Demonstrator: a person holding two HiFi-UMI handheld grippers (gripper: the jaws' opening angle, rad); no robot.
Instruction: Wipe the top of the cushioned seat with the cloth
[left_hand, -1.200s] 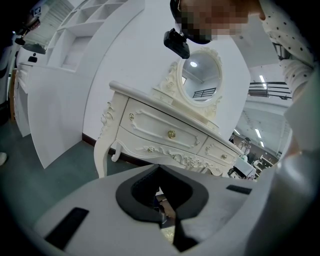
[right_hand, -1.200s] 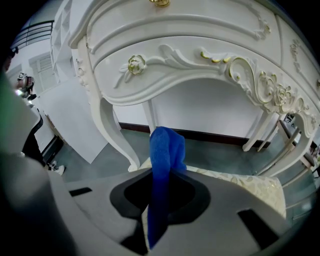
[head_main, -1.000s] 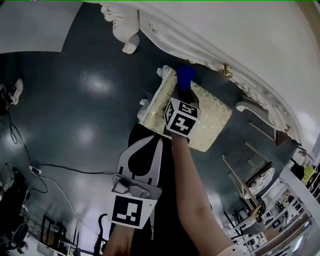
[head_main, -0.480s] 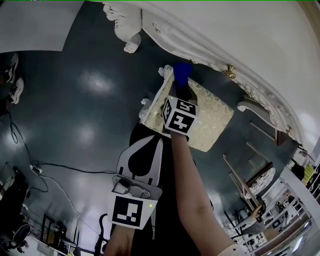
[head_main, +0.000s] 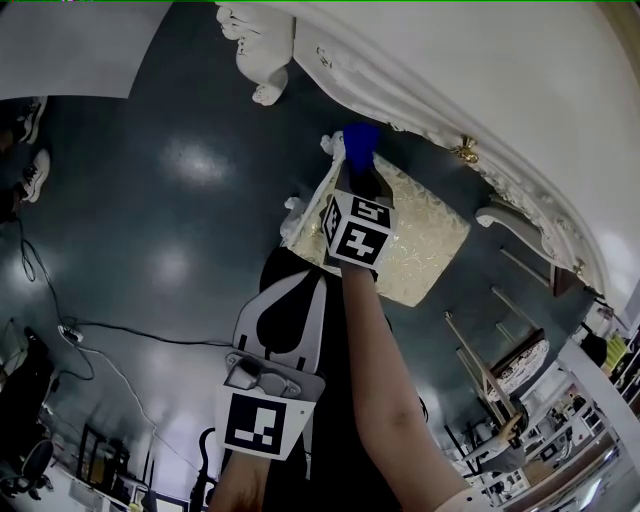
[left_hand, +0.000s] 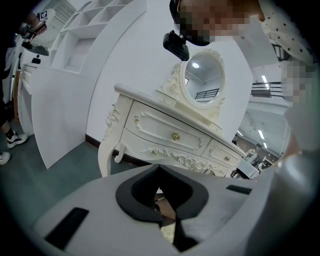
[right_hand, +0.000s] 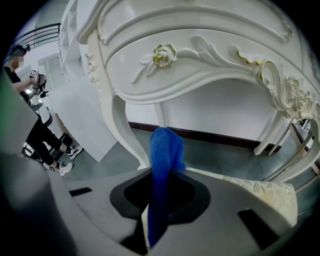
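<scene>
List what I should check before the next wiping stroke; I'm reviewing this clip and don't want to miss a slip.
1. Cloth clamped in right gripper: ok, jaws shut on it.
2. Cloth over cushioned seat: ok, at its far corner.
3. Cloth pressed on the seat top: cannot tell.
4. Left gripper out of the stroke's way: ok, shut, empty, at the near side.
5. Room ahead: cannot tell; the dressing table leg stands close beyond the cloth.
</scene>
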